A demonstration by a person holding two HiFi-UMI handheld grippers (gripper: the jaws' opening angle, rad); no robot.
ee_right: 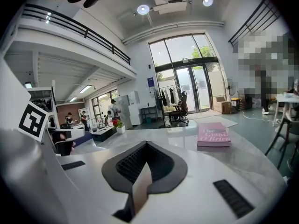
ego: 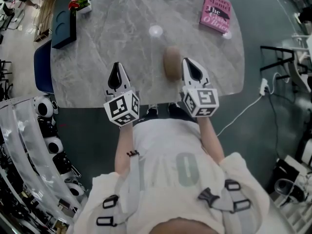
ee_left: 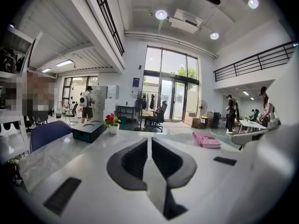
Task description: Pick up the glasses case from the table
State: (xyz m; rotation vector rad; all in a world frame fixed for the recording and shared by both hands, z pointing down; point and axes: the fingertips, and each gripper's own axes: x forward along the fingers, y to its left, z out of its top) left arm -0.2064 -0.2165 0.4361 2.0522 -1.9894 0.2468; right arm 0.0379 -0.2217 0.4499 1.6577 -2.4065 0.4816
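Observation:
The glasses case (ego: pixel 171 62), a brown oval, lies on the grey marble table (ego: pixel 122 38) near its front edge. My right gripper (ego: pixel 188 61) hangs just to the right of the case, jaws closed together with nothing between them; whether it touches the case I cannot tell. My left gripper (ego: pixel 116 65) is shut and empty, well to the left of the case over the table's front. Neither gripper view shows the case: the left gripper (ee_left: pixel 149 137) and the right gripper (ee_right: pixel 146 143) each look across the tabletop past it.
A pink book (ego: pixel 215 12) lies at the far right of the table. A dark blue box (ego: pixel 64 28) and a small flower pot (ego: pixel 79 4) stand at the far left. A blue chair (ego: pixel 43 67) is beside the table's left edge.

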